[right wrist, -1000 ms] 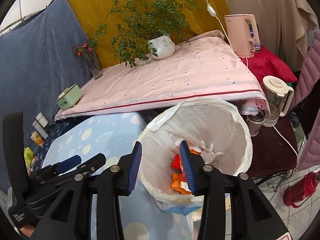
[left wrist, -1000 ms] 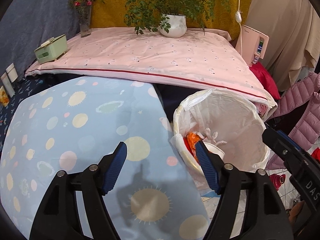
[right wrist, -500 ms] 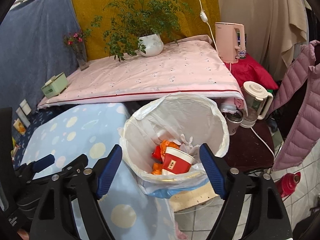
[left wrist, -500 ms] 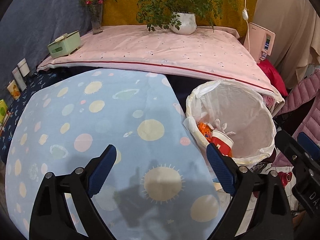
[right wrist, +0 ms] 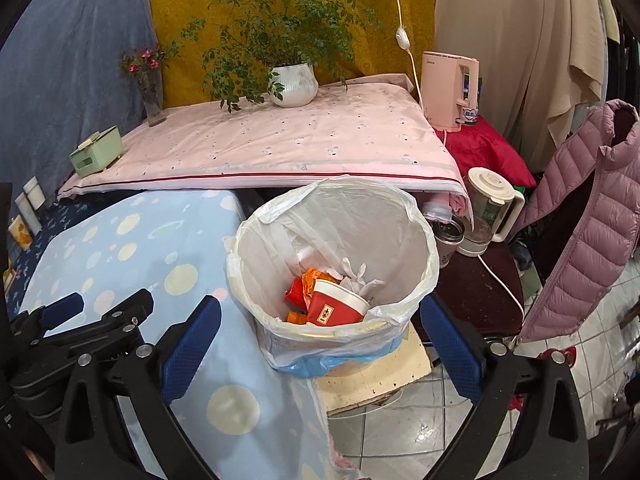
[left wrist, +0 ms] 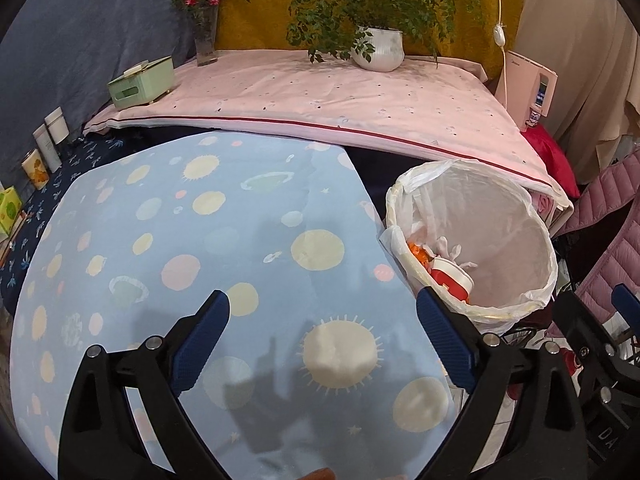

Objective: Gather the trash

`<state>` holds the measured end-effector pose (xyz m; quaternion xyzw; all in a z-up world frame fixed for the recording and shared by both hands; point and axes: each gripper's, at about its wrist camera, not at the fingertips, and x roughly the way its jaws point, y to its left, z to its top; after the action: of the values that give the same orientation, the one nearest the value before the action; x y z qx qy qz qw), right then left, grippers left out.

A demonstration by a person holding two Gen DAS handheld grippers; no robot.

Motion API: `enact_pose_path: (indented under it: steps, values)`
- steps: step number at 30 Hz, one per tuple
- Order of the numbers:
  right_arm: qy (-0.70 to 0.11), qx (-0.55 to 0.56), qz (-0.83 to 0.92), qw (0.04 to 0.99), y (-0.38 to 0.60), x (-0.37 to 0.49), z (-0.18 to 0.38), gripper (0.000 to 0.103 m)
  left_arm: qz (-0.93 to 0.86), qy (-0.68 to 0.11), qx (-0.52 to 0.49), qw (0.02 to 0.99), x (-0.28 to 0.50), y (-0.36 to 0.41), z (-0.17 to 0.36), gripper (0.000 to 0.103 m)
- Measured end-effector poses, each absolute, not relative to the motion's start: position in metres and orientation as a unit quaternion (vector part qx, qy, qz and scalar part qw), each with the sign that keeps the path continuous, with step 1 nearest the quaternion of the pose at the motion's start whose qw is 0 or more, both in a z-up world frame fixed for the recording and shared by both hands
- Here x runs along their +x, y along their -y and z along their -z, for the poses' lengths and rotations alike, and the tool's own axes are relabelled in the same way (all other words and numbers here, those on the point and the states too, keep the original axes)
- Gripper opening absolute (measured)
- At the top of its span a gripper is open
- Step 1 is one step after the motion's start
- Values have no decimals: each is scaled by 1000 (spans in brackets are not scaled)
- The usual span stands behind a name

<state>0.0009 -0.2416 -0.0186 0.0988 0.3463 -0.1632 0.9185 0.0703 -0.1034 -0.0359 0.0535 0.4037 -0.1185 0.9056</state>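
A white-lined trash bin [right wrist: 360, 220] stands beside the blue dotted table [left wrist: 200, 240]. Inside it lie a red paper cup [right wrist: 334, 306], orange wrappers [right wrist: 312, 280] and a crumpled white tissue [right wrist: 356, 276]. My right gripper [right wrist: 320, 302] hovers in front of the bin, its jaws opening wide with nothing held between them. My left gripper [left wrist: 322, 300] hangs over the blue cloth to the left of the bin [left wrist: 500, 232], jaws also opening and empty. The cup [left wrist: 450, 280] shows just past its right finger. Each gripper appears at the edge of the other's view.
Behind stands a pink-covered table [left wrist: 320, 96] with a potted plant [left wrist: 378, 52], a green tissue box [left wrist: 140, 84] and a flower vase [left wrist: 206, 40]. A pink kettle [right wrist: 450, 88], a white jug [right wrist: 490, 204] and a pink jacket [right wrist: 580, 220] are right of the bin. Tiled floor lies below.
Both grippers' jaws have spread much wider. Both views have drawn back from the bin, and the red cup now lies in plain sight inside it.
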Motion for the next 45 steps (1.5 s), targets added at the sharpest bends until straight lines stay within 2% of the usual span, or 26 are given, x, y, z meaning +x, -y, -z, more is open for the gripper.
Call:
enact_pose_path:
  steps: [45]
  values:
    - [-336, 100, 181, 919, 247, -21, 9, 96, 110, -370, 51, 921, 48, 113, 12, 93]
